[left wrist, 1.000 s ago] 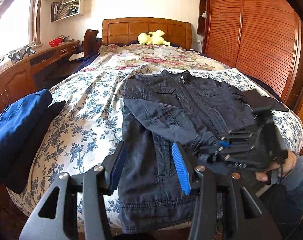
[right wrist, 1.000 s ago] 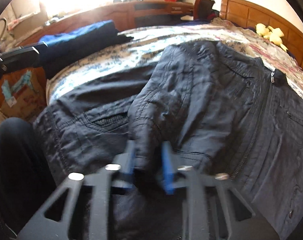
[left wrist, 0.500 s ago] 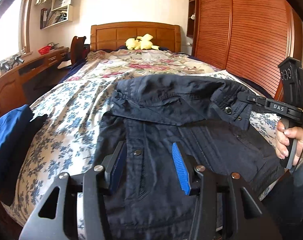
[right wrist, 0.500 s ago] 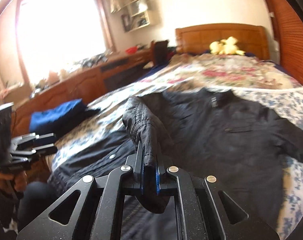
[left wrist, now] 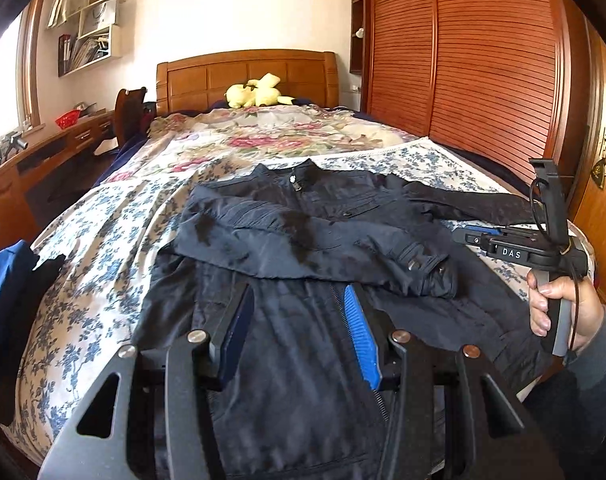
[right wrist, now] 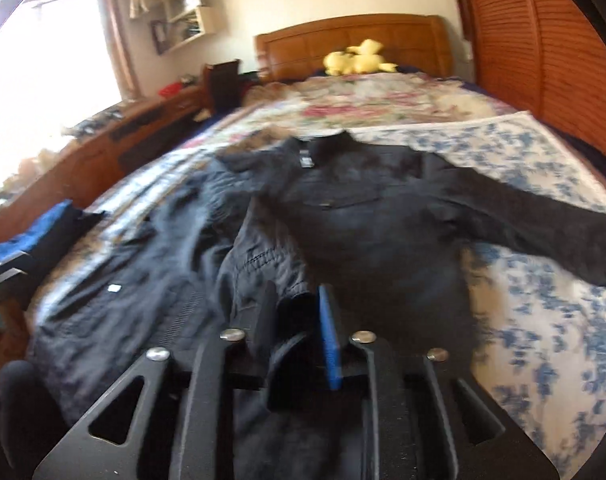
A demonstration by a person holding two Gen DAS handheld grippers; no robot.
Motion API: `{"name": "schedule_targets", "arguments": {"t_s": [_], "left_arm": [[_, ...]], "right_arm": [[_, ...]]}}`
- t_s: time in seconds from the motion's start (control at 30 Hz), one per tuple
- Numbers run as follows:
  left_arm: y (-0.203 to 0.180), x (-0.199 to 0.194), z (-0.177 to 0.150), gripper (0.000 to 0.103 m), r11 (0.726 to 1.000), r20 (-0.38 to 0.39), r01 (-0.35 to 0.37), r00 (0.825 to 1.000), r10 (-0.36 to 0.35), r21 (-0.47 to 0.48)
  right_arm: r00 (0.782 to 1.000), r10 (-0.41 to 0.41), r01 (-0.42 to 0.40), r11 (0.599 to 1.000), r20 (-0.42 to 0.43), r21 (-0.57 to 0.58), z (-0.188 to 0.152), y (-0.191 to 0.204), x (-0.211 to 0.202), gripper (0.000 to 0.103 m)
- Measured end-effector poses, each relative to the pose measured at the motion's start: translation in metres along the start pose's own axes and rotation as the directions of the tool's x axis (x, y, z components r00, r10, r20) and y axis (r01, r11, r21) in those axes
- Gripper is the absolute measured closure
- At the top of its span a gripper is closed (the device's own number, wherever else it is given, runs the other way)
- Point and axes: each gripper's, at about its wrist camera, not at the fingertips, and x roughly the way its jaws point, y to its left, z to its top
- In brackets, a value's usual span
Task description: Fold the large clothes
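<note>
The jacket (left wrist: 303, 240) lies on the bed (left wrist: 115, 232), plush toy (left wrist: 257, 96) behind it, folded clothes (left wrist: 7, 280) left.

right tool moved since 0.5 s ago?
Yes. In the left wrist view the right tool now sits lower on the jacket, farther below the wardrobe, its fingers open beside the folded sleeve.
</note>
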Motion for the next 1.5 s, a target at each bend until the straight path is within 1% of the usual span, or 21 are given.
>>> {"name": "schedule_targets", "arguments": {"t_s": [0.1,0.13,0.2,0.4,0.63,0.77,0.9,1.03,1.1,1.17,1.2,1.3,1.5], "left_arm": [[-0.01,0.004,0.004,0.057,1.0,0.006,0.001,1.0,-0.001,0.011],[-0.012,0.007,0.005,0.057,1.0,0.008,0.003,1.0,-0.003,0.013],[-0.016,0.013,0.008,0.057,1.0,0.007,0.019,1.0,-0.019,0.018],[-0.023,0.039,0.016,0.057,0.999,0.002,0.048,0.999,-0.048,0.024],[-0.024,0.094,0.019,0.057,0.997,-0.033,0.069,0.997,-0.068,0.03],[-0.02,0.116,0.018,0.057,0.997,-0.036,0.067,0.997,-0.066,0.036],[-0.017,0.143,0.019,0.057,0.995,-0.052,0.082,0.995,-0.079,0.053],[-0.015,0.165,0.018,0.057,0.994,-0.047,0.06,0.997,-0.055,0.092],[-0.012,0.176,0.016,0.057,0.995,-0.065,0.072,0.996,-0.067,0.076],[-0.009,0.183,0.015,0.057,0.993,-0.076,0.101,0.992,-0.096,0.064],[-0.009,0.186,0.014,0.057,0.993,-0.082,0.105,0.992,-0.099,0.061],[-0.011,0.19,0.01,0.057,0.988,-0.107,0.133,0.986,-0.125,0.073],[-0.016,0.189,0.004,0.057,0.984,-0.105,0.156,0.984,-0.146,0.092]], "right_arm": [[1.0,-0.004,0.004,1.0,0.015,0.022,-0.002,-0.016,-0.006,0.064],[1.0,-0.001,0.001,1.0,0.019,0.028,-0.002,-0.02,-0.009,0.062],[1.0,0.001,-0.002,1.0,0.028,0.031,-0.002,-0.024,-0.013,0.056],[1.0,0.006,-0.006,1.0,0.02,0.016,-0.006,-0.026,-0.009,0.05],[1.0,-0.001,0.001,1.0,-0.021,0.003,-0.008,-0.023,0.016,0.05],[0.999,-0.012,0.013,1.0,-0.036,0.002,-0.004,-0.023,0.029,0.05],[0.998,-0.022,0.022,1.0,-0.055,-0.003,-0.001,-0.021,0.044,0.05],[0.993,-0.045,0.042,0.999,-0.105,-0.025,-0.004,-0.02,0.066,0.05],[0.988,-0.047,0.043,0.999,-0.144,-0.026,-0.007,-0.022,0.077,0.05],[0.987,-0.037,0.034,0.999,-0.159,-0.021,-0.007,-0.023,0.08,0.05],[0.986,-0.033,0.031,0.999,-0.163,-0.016,-0.008,-0.024,0.08,0.05],[0.984,-0.033,0.032,0.999,-0.177,-0.008,-0.01,-0.026,0.083,0.05],[0.985,-0.051,0.053,0.999,-0.166,0.006,-0.014,-0.027,0.077,0.05]]}}
